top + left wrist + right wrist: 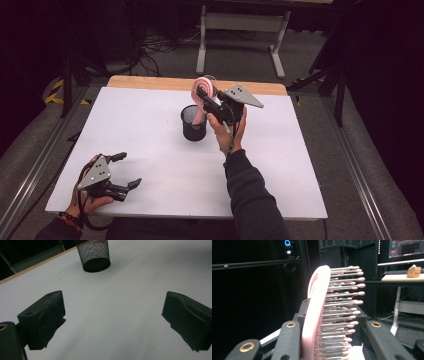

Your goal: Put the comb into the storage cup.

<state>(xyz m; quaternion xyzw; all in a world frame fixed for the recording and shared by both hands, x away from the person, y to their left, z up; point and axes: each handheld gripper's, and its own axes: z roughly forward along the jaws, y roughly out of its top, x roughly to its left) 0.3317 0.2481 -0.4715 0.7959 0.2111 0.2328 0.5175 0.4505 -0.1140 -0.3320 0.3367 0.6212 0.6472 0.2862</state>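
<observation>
Right hand (226, 131) raised, fingers (206, 98) clamping hairbrush (202, 87).

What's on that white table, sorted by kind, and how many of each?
Pink hairbrush: 1, held by the right gripper, handle in the cup
Black mesh cup: 1
Hand-held grippers: 2, counting the left gripper
Total: 4

hairbrush (317, 315): 1 (pink); mesh cup (193, 123): 1 (black); grippers: 2; table (150, 125): 1

Blk hand-held gripper (207, 102) w/ grey plate, brass screws; dark sleeve (252, 195).
</observation>
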